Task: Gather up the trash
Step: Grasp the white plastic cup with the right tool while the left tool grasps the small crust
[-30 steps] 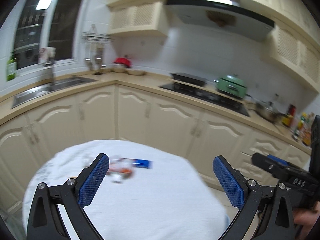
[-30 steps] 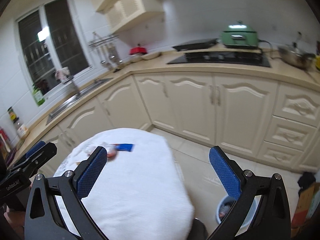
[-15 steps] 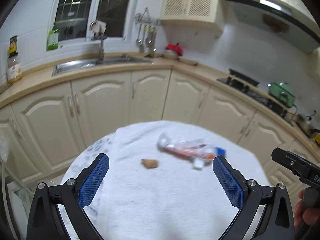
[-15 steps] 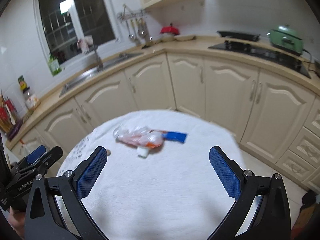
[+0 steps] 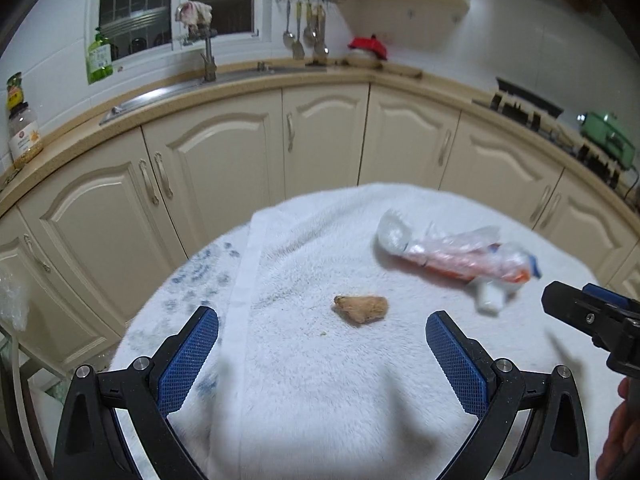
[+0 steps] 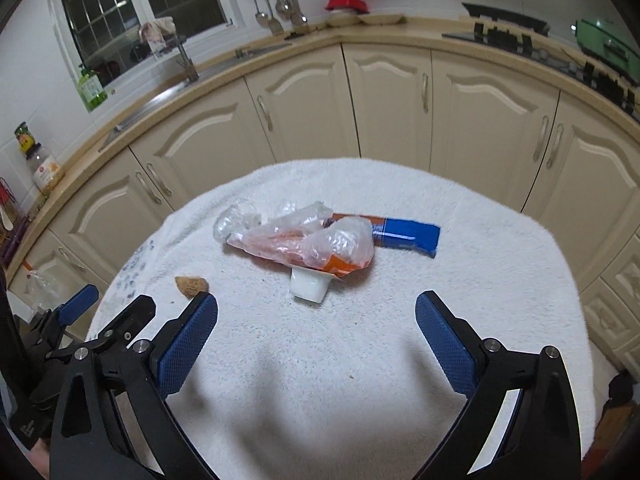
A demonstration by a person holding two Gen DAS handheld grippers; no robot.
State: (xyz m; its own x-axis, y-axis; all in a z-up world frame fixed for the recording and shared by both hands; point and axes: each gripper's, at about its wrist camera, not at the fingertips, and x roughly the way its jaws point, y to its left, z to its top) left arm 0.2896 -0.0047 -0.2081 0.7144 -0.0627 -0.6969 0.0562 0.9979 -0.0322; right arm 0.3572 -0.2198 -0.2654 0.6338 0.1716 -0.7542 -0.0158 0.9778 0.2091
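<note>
Lying trash: crumpled clear plastic bag [image 6: 296, 236] over an orange-and-blue toothpaste tube [image 6: 404, 236] with a white cap [image 6: 307, 289], near the middle of the table, flat blue end pointing right.
Scrap: small, lumpy brown piece [image 5: 362, 308] left of the tube, apart from it.
Table [image 6: 500, 280]: round, draped in a fluffy white towel; blue speckles near its left rim.
Room: bare towel between the trash and both tools; the far rim sits near the cream cabinet doors [image 6: 304, 120].
Right tool [image 6: 316, 320]: jaws spread wide, having just narrowed slightly, nothing between the blue textured pads, tube just beyond them.
Left tool [image 5: 322, 336]: jaws spread, empty, brown scrap just ahead.
</note>
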